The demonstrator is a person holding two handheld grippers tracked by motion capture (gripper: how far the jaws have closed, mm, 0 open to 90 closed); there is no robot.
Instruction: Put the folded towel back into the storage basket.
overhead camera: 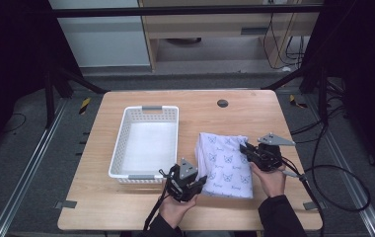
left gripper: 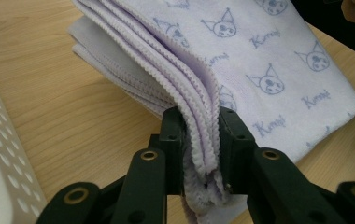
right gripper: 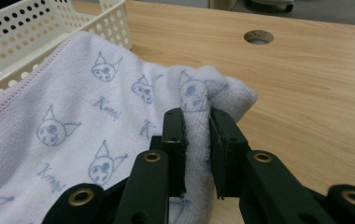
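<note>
Left gripper (left gripper: 202, 140): nearest the lens in the left gripper view; my jaws are closed on the stacked hemmed edges of the folded towel (left gripper: 241, 60), at its near left corner in the high view.
Table (overhead camera: 126, 207): largest item; wooden top carrying the basket, the towel and both my grippers.
Basket (overhead camera: 119, 148): white perforated plastic, standing on the left half of the table, long side running away from me. Contents: nothing in it that I can see; the bottom shows bare white.
Towel: pale lilac with cat-face print, folded into several layers, lying flat on the table just right of the basket, near it but, as far as I can tell, not touching.
Right gripper (right gripper: 197, 135): my jaws pinch a raised fold at the towel's far right corner.
Cable hole (overhead camera: 222, 103): small round port near the far table edge, well apart from the work.
Progress, as I judge it: folding looks finished and both corners are secured. Remaining: lift the towel, carry it left over the rim, lay it in the basket, release.
</note>
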